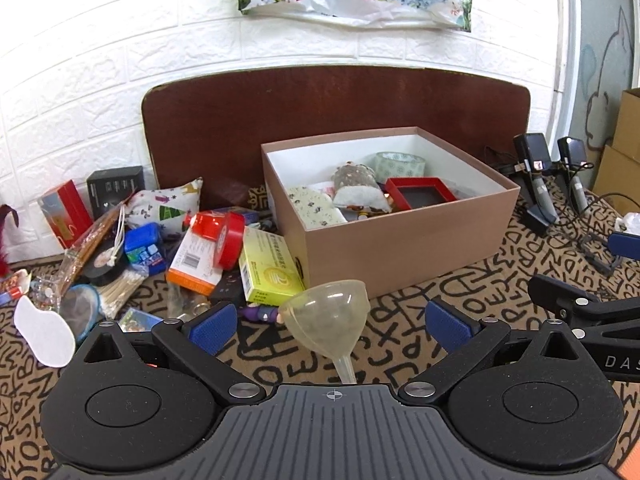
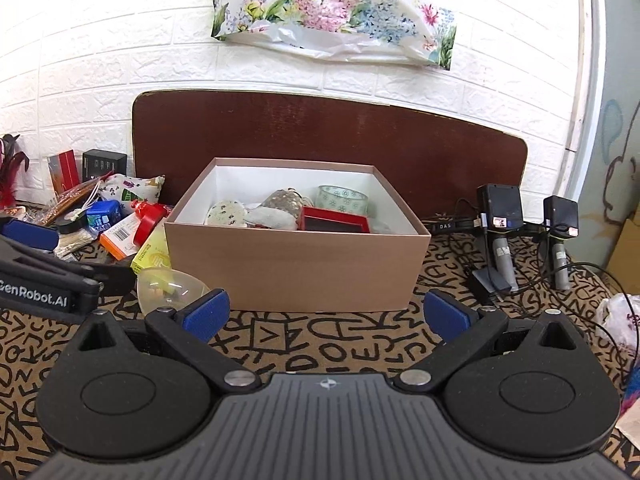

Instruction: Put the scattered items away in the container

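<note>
A translucent plastic funnel (image 1: pixel 325 310) lies on the patterned cloth between the wide-apart blue pads of my left gripper (image 1: pixel 331 328), which is open and touches nothing. Just beyond stands the pink cardboard box (image 1: pixel 400 248), holding a tape roll (image 1: pixel 400 164), a red frame (image 1: pixel 420 192) and cloth pouches. Left of the box lies a pile: a red tape roll (image 1: pixel 228 244), a yellow-green carton (image 1: pixel 268 272), an orange carton (image 1: pixel 196 264), a blue pack (image 1: pixel 144 248) and cotton swabs (image 1: pixel 120 292). My right gripper (image 2: pixel 326 316) is open and empty before the box (image 2: pixel 296 264). The funnel (image 2: pixel 168 284) shows at its left.
A brown board (image 1: pixel 320 104) leans on the white brick wall behind the box. Two black devices (image 2: pixel 500 216) with tangled cables sit right of the box. Cardboard cartons (image 1: pixel 628 136) stand at the far right. A floral bag (image 2: pixel 332 12) hangs on the wall.
</note>
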`<state>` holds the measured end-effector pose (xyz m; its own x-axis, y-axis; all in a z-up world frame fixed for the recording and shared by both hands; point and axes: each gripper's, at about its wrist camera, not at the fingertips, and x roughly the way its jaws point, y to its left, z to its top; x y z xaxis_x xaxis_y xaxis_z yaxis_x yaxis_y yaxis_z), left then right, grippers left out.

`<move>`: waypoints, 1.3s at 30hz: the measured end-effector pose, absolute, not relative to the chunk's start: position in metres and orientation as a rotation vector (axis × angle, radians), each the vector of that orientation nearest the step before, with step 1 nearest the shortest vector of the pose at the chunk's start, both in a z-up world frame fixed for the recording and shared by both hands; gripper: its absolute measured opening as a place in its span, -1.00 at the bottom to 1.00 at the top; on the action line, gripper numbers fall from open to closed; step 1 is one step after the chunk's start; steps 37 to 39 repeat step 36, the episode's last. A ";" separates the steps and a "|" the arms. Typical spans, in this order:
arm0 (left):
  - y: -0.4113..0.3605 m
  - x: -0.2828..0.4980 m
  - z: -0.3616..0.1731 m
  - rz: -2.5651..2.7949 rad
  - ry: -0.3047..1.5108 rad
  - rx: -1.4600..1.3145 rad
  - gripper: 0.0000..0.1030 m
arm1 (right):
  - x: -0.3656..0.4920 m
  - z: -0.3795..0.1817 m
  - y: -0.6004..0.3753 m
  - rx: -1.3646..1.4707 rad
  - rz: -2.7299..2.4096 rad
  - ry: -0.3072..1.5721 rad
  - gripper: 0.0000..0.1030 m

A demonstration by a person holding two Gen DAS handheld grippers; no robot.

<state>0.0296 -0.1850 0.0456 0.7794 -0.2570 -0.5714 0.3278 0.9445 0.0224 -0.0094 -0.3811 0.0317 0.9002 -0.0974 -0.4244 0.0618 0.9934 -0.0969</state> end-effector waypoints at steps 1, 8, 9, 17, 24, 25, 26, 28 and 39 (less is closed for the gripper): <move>-0.185 0.030 0.046 -0.315 0.602 0.122 1.00 | -0.009 0.032 -0.380 -0.084 -0.082 0.444 0.99; -0.184 0.032 0.043 -0.305 0.618 0.111 1.00 | -0.007 0.030 -0.377 -0.095 -0.074 0.452 0.99; -0.184 0.032 0.043 -0.305 0.620 0.109 1.00 | -0.007 0.029 -0.377 -0.096 -0.074 0.453 0.99; -0.184 0.035 0.039 -0.296 0.632 0.109 1.00 | -0.004 0.026 -0.376 -0.094 -0.066 0.465 0.99; -0.185 0.038 0.038 -0.295 0.644 0.095 1.00 | -0.001 0.023 -0.377 -0.083 -0.065 0.476 0.99; -0.185 0.038 0.038 -0.296 0.648 0.090 1.00 | -0.001 0.023 -0.378 -0.080 -0.066 0.477 0.99; -0.185 0.039 0.037 -0.299 0.654 0.083 1.00 | -0.001 0.022 -0.378 -0.077 -0.067 0.478 0.99; -0.184 0.041 0.037 -0.305 0.660 0.070 1.00 | -0.001 0.022 -0.379 -0.070 -0.070 0.480 0.99; -0.185 0.039 0.035 -0.318 0.643 0.072 1.00 | 0.001 0.020 -0.382 -0.059 -0.080 0.488 0.99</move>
